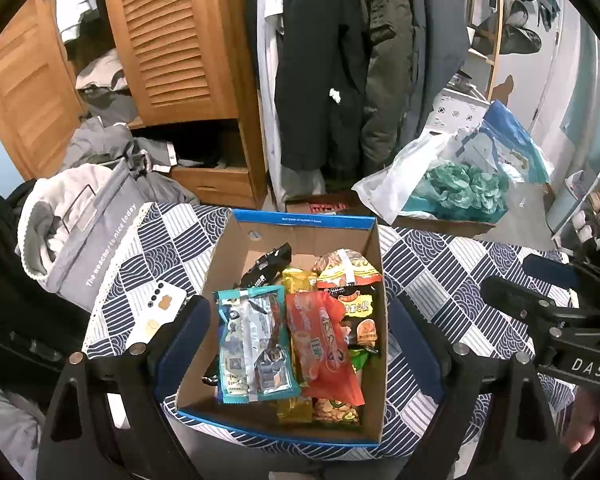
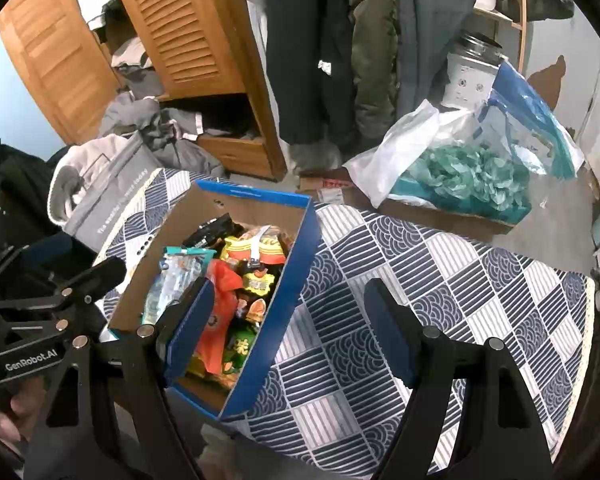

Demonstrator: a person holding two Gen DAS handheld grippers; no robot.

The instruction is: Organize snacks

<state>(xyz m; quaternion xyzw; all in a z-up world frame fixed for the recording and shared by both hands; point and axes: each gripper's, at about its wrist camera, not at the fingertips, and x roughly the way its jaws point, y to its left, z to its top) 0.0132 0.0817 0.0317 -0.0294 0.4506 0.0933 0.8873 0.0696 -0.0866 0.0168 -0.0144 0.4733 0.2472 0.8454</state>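
Left gripper: nearest item in the left wrist view, jaws spread wide and empty, poised above and to either side of the box. Nothing held.

Right gripper: jaws apart and empty, hovering over the patterned surface just beside the box's blue wall; its left finger overlaps the box in the view, contact not evident.

Cardboard box, blue outside: stands open on the surface, towards its left part as the right wrist view shows it.

Contents, all inside the box and loosely overlapped: teal packet, orange packet, striped orange-and-yellow packet, black-and-yellow packet, yellow packet, a dark item at the far end, other packets partly hidden beneath.

Loose snacks on the surface: none visible. A white phone lies beside the box.

Status, judged: gathering appears complete or nearly so; remaining work, if any, would be straightening the pile.
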